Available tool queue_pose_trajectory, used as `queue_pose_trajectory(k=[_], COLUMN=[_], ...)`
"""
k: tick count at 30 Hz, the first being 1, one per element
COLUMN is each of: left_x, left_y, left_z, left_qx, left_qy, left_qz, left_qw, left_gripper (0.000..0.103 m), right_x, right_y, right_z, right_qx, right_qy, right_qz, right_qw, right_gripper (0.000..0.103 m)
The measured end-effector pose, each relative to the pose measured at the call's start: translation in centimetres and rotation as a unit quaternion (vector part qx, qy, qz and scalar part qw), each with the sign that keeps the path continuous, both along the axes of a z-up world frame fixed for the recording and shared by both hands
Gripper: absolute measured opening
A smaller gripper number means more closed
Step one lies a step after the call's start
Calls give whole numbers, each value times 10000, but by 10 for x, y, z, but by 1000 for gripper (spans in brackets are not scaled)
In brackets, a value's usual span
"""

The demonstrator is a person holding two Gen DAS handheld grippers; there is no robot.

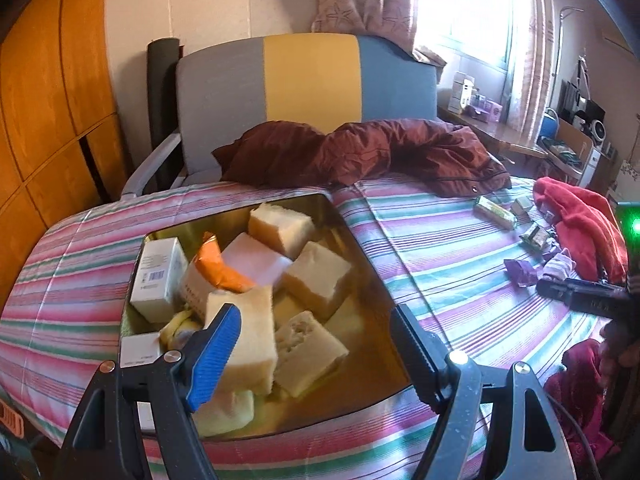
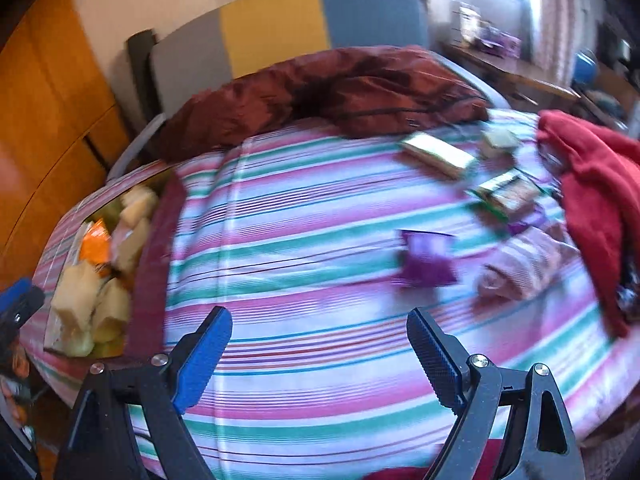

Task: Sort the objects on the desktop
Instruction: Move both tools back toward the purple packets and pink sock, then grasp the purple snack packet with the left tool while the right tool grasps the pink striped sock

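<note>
Left gripper point(image 1: 316, 344): fingers spread wide and empty, poised above the near half of a gold tray, its blue pad point(image 1: 214, 354) in front of a pale sponge block without pressing on it.
Right gripper point(image 2: 320, 354): fingers likewise wide apart with nothing between them, hanging over bare striped cloth; this view is smeared by motion blur.
Gold tray point(image 1: 360, 248): sits on the striped bedspread point(image 1: 440, 248) at the left side of the surface, already loaded.
Tray contents: several pale sponge blocks point(image 1: 316, 276), a white carton point(image 1: 158, 276) standing against the left wall, an orange packet point(image 1: 218, 266) and a pink-white pad point(image 1: 256, 258), all packed touching one another.
Unsorted items: well apart from the tray, on the right side of the cloth, lie a purple packet point(image 2: 426, 258), a pale folded cloth point(image 2: 520, 268) just beside it, a green-edged box point(image 2: 506, 194), a long yellow-green box point(image 2: 436, 156) and a small box point(image 2: 498, 138) farther back.
Red garment point(image 2: 596, 192): heaped along the right edge, next to the loose items.
Maroon jacket point(image 1: 360, 152): bunched across the far edge of the spread.
Backdrop: a grey, yellow and blue chair point(image 1: 308, 76) behind the jacket, a wooden wardrobe point(image 1: 48, 92) to the left, a bright curtained window point(image 1: 472, 4) to the right.
</note>
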State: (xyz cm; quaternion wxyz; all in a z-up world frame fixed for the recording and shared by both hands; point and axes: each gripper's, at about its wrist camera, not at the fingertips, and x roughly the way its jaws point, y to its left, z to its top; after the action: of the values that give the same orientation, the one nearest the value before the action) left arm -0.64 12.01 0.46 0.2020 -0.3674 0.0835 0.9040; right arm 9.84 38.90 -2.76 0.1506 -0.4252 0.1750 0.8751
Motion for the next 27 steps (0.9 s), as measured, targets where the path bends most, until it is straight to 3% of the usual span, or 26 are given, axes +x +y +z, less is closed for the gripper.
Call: queue_pose_trajectory(k=[7, 15, 27], left_x=[-2, 1, -13], left_y=[28, 75, 150], left_z=[5, 5, -20], left_qx=[18, 78, 46], left_qy=[28, -32, -557], left_qz=[-343, -980, -1602], left_qw=[9994, 9951, 9855], left_gripper=[78, 78, 78], right_x=[36, 60, 26], right_y=[79, 162, 192], right_z=[1, -23, -58], right_qx=[-355, -878, -950], right_qy=[-62, -215, -465], right_qz=[-962, -2083, -2091], right_qw=[9947, 9739, 9722], right_gripper=[90, 90, 90])
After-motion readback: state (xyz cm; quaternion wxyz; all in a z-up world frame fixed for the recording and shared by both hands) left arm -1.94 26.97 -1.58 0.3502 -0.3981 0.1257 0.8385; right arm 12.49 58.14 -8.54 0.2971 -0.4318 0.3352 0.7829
